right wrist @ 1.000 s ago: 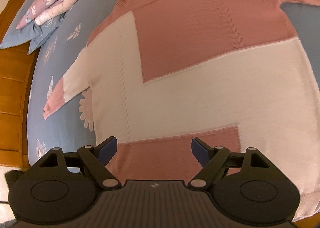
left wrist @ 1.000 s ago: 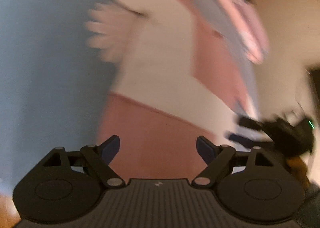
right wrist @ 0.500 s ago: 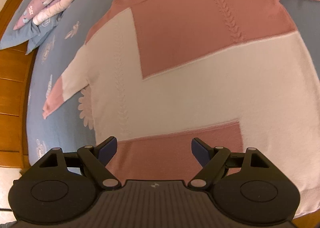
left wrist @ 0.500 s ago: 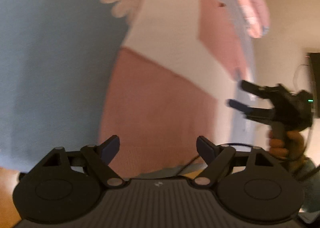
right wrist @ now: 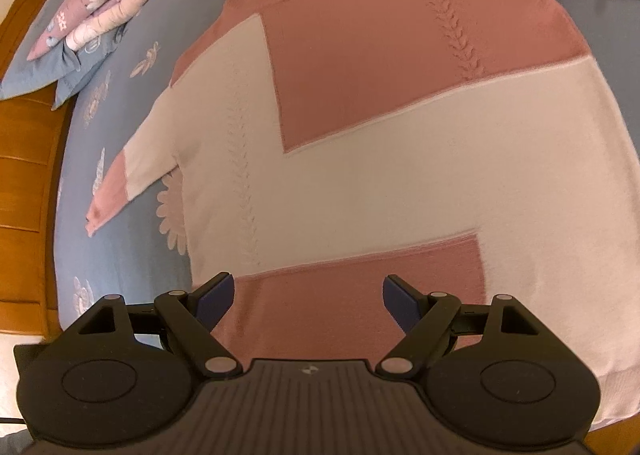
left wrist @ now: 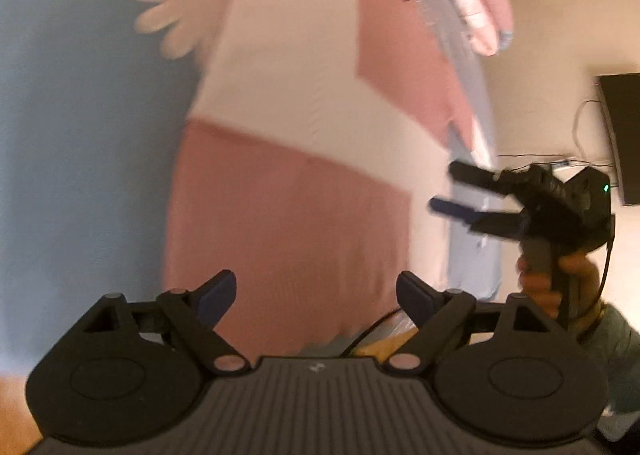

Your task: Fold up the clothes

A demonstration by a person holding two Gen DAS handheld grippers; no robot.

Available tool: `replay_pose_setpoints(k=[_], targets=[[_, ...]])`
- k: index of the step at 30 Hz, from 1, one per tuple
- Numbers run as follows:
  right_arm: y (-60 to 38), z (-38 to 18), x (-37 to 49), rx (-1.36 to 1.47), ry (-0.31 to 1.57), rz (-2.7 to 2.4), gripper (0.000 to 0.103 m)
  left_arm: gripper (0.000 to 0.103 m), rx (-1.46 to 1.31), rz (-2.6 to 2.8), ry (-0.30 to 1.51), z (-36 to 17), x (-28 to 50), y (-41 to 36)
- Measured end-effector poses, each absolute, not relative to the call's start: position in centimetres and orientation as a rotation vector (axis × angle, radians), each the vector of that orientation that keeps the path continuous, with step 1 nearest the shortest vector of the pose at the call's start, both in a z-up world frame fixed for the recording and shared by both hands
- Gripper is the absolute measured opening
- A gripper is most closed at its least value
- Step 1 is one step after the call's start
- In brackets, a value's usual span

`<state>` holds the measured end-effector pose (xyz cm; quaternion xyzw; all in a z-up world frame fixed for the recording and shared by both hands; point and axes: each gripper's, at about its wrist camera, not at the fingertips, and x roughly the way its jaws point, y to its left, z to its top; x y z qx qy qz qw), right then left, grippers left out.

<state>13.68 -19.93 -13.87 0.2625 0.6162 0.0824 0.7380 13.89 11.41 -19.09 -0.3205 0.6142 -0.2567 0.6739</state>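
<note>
The pink and cream sweater (right wrist: 400,127) lies spread flat on the blue flowered bed (right wrist: 120,247), not yet folded, with one sleeve (right wrist: 124,179) stretched out to the side and pillows (right wrist: 88,3) well beyond it at the far end.

The left tool (left wrist: 316,291) is released, its jaws wide with nothing between them. Over the last second its view has swung: the pink hem panel (left wrist: 288,231) that sat off to one side now lies straight ahead of and under its jaws, and the hem edge shows just below them. It hangs over the cloth without touching it, as far as the blurred picture tells.

The right tool (right wrist: 308,295) has kept its place. It too is released, jaws spread above the same pink hem panel, and from the left wrist view it shows off to the right, held by a hand (left wrist: 556,279).

So both tools now sit at the bottom hem, one toward each end. This looks like the set-up for the first fold: each pinches the hem, then both carry it toward the collar.
</note>
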Motion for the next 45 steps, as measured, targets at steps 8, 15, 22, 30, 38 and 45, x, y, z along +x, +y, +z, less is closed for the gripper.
replay_pose_setpoints(k=[8, 15, 22, 30, 38, 45], targets=[[-19.8, -13.6, 13.3, 0.534, 1.367, 0.198, 0.085, 0.087, -0.773, -0.557, 1.506, -22.3, 12.1, 11.5], [-19.3, -13.8, 13.7, 0.565, 1.370, 0.189, 0.085, 0.087, -0.708, -0.494, 1.446, -18.5, 13.1, 13.3], [-15.3, -12.1, 16.0, 0.540, 1.339, 0.267, 0.085, 0.087, -0.576, -0.383, 1.243, -13.0, 16.0, 18.0], [-9.6, -10.7, 19.2, 0.466, 1.323, 0.343, 0.085, 0.087, -0.242, -0.178, 1.113, -9.6, 18.6, 24.4], [-2.2, -11.0, 21.1, 0.318, 1.293, 0.353, 0.085, 0.087, -0.139, -0.025, 1.092, -11.6, 19.2, 29.9], [8.4, -11.3, 23.5, 0.032, 1.177, 0.471, 0.084, 0.087, -0.132, 0.064, 1.101, -13.2, 19.3, 35.8]])
